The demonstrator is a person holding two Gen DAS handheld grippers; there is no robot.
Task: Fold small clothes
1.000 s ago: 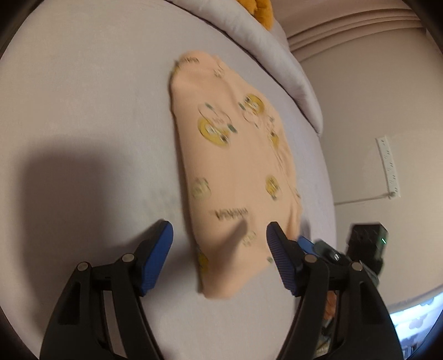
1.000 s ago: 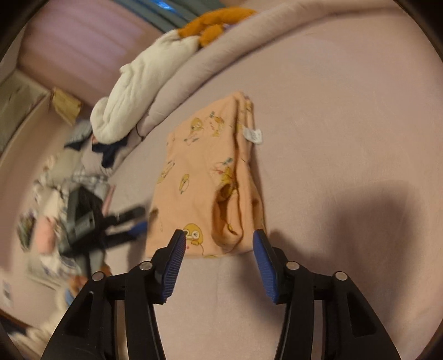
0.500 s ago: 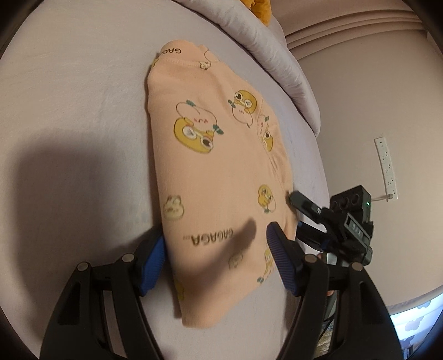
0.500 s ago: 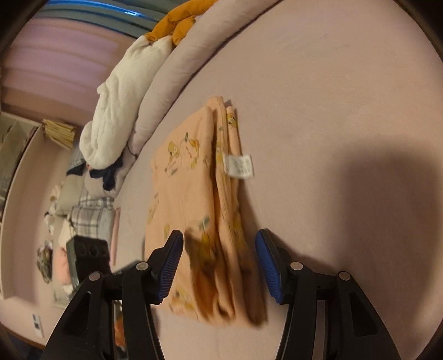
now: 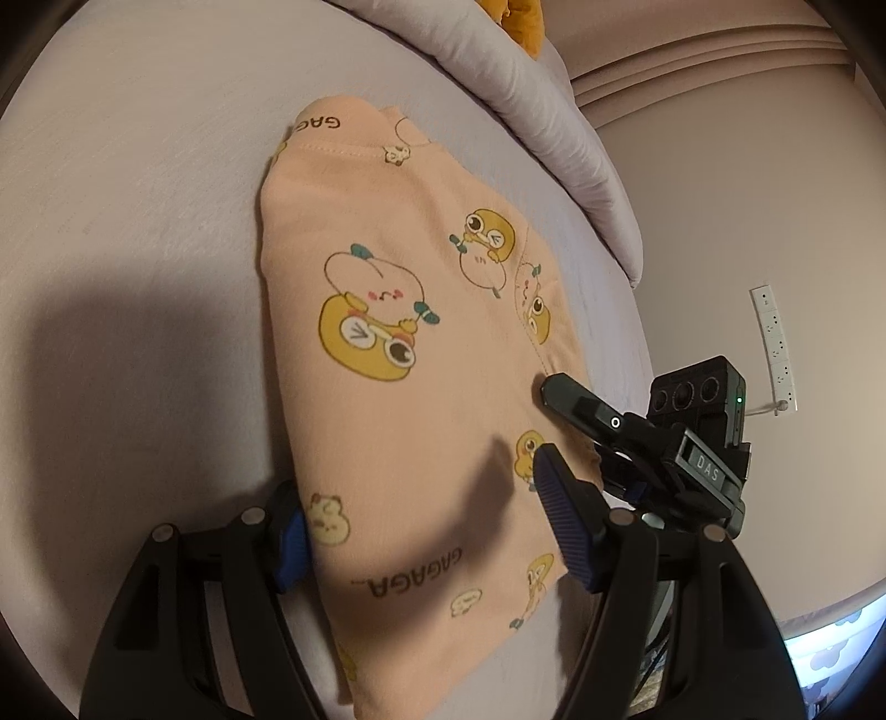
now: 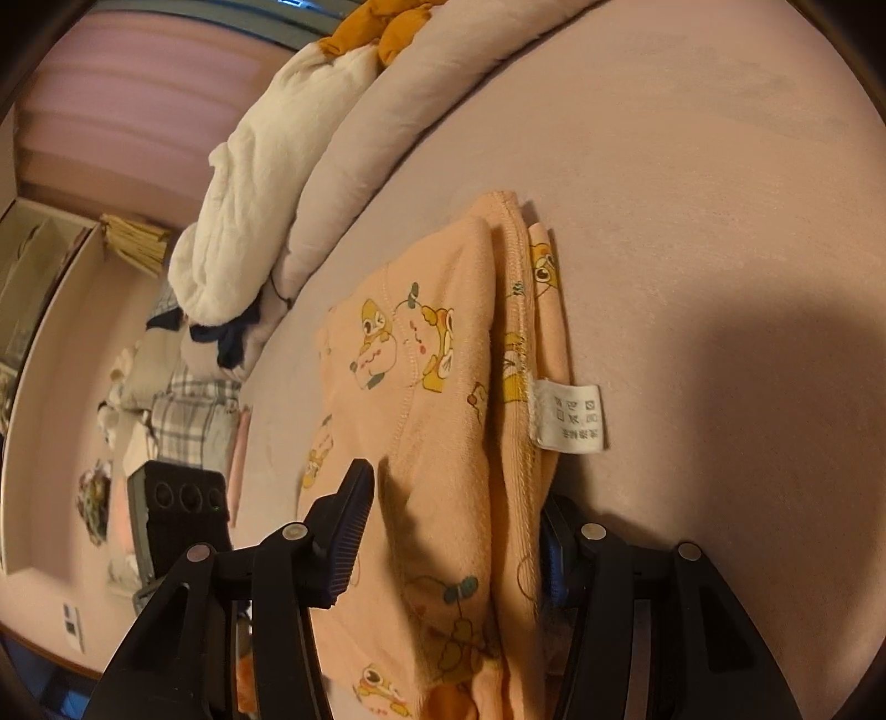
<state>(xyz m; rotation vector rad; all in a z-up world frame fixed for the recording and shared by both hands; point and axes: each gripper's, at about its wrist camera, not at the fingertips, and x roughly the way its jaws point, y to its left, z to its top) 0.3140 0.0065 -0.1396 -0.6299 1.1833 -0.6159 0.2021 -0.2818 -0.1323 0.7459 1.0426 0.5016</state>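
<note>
Your left claw (image 5: 421,531) and right claw (image 6: 454,531) gape, unclamped, straddling the peach garment (image 5: 410,387). It looks already folded on the bed (image 5: 138,194); perhaps one fold remains.

I am working in a bedroom at someone's home: the whole surface under my cameras is a bed (image 5: 138,166) with a plain pale sheet, and a rolled duvet (image 6: 398,111) runs along its far edge with a white blanket (image 6: 243,210) and an orange soft toy (image 6: 387,27) heaped against it. Past the bed's edge I see folded laundry (image 6: 188,415) piled up, open shelves (image 6: 33,288) against the wall, and a power strip (image 5: 775,343) fixed to the wall. Padded wall panels (image 5: 709,61) rise behind the bed, as a headboard would.
</note>
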